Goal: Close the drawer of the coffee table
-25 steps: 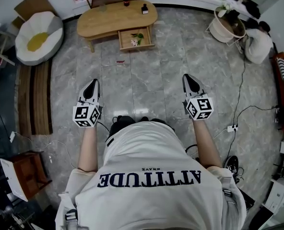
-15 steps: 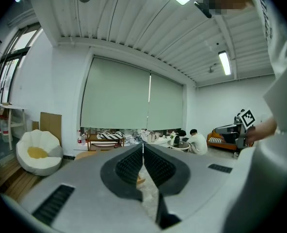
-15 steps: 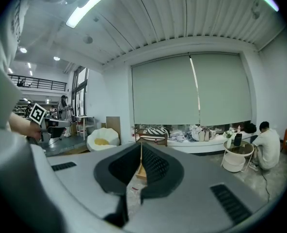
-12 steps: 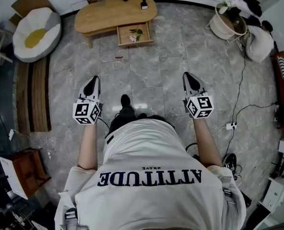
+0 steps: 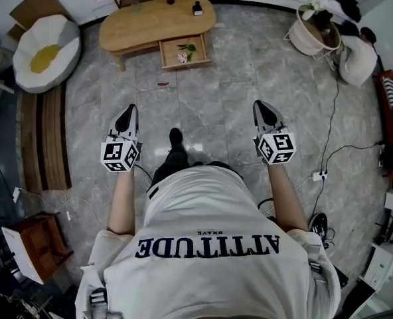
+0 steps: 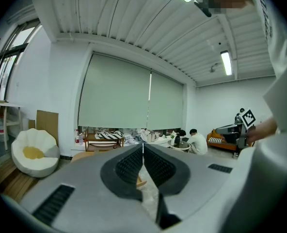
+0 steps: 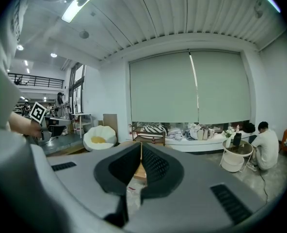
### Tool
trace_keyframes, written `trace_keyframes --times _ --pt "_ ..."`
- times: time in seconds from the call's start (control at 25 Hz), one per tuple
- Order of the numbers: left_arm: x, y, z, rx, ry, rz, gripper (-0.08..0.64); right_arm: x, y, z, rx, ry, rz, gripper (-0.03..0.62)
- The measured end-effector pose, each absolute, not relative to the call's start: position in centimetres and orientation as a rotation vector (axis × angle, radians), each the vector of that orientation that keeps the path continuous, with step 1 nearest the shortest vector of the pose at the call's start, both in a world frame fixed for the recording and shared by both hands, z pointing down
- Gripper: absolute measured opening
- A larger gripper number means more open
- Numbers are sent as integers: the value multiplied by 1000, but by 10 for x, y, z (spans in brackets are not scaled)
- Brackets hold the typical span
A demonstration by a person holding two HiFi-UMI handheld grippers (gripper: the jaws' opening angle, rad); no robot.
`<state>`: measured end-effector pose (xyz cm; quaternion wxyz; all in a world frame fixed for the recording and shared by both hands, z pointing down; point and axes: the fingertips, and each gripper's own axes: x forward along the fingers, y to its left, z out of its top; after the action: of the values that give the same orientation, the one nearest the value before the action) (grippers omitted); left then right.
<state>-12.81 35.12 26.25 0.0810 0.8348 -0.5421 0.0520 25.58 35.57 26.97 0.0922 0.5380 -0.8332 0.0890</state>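
**A:** Where's the drawer?

**B:** Open, well ahead, under the surface. My left claw and right claw are closed, empty.

**A:** Risk?

**B:** The flowers inside may jam it, and I think an off-centre push could skew it.

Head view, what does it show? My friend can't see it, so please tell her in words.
A person stands on a grey stone floor and holds two shut grippers out in front, the left gripper and the right gripper. Farther ahead, a wooden coffee table has its drawer pulled open, with flowers inside.
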Motion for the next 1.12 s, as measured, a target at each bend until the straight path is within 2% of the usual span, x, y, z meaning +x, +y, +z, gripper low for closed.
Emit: trace_keyframes --times 1.12 --pt "-202 149 276 2645 -1432 315 23 170 188 271 1680 -2330 286 21"
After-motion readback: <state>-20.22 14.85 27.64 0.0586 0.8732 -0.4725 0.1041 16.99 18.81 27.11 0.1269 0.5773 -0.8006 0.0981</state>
